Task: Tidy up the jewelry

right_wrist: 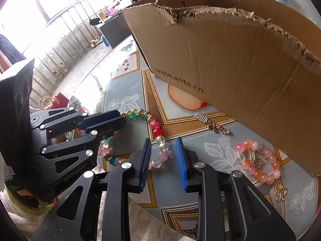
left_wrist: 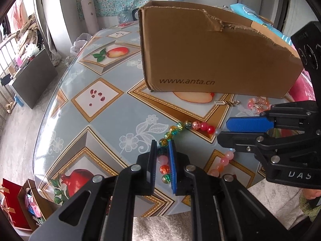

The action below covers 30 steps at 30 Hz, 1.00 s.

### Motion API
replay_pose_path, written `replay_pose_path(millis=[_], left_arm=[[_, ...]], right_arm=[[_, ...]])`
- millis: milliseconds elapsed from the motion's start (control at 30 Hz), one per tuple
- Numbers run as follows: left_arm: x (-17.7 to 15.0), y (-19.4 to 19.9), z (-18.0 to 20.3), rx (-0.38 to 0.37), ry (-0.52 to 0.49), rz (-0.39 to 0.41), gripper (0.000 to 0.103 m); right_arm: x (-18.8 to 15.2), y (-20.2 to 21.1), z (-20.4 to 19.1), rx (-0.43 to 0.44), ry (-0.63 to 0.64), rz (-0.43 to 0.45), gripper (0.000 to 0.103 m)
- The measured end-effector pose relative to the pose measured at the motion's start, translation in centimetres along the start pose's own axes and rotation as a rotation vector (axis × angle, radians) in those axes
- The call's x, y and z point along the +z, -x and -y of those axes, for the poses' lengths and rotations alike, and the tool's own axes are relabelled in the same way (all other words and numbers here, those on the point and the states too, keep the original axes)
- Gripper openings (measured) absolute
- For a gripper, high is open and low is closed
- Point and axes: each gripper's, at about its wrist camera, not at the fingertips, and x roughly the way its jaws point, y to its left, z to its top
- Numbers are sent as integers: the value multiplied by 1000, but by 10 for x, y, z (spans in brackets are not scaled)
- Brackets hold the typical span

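Note:
A long string of multicoloured beads (left_wrist: 197, 125) curves across the patterned table (left_wrist: 96, 120). My left gripper (left_wrist: 162, 146) is shut on one part of it, with green, pink and orange beads pinched between its pads. In the right wrist view my right gripper (right_wrist: 163, 140) stands open around the pale pink and clear beads of the same bead string (right_wrist: 154, 124), its pads a little apart from them. The left gripper (right_wrist: 122, 118) shows at the left there, the right gripper (left_wrist: 221, 131) at the right of the left wrist view. A pink and orange bead bracelet (right_wrist: 258, 160) lies to the right.
A torn cardboard box (left_wrist: 210, 50) marked www.anta.cn stands just behind the jewelry, tilted, also seen as the box (right_wrist: 240, 60). Gold charm pieces (right_wrist: 218, 126) lie by its lower edge, another gold piece (right_wrist: 280, 190) near the table's front. The table edge is close below both grippers.

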Motion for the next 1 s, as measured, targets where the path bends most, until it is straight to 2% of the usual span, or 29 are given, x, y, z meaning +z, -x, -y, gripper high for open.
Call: replay_pose_path(millis=[233, 367, 533, 1000], left_arm=[[2, -1, 1, 8, 6, -2, 11], [4, -3, 4, 21, 5, -8, 11], [5, -3, 5, 30, 16, -16, 11], [7, -4, 6, 39, 15, -20, 11]], right_arm=[[1, -5, -11, -37, 45, 5, 25], [1, -7, -15, -68, 68, 9, 17], [0, -7, -9, -54, 47, 8, 11], [-1, -3, 1, -32, 21, 5, 11]])
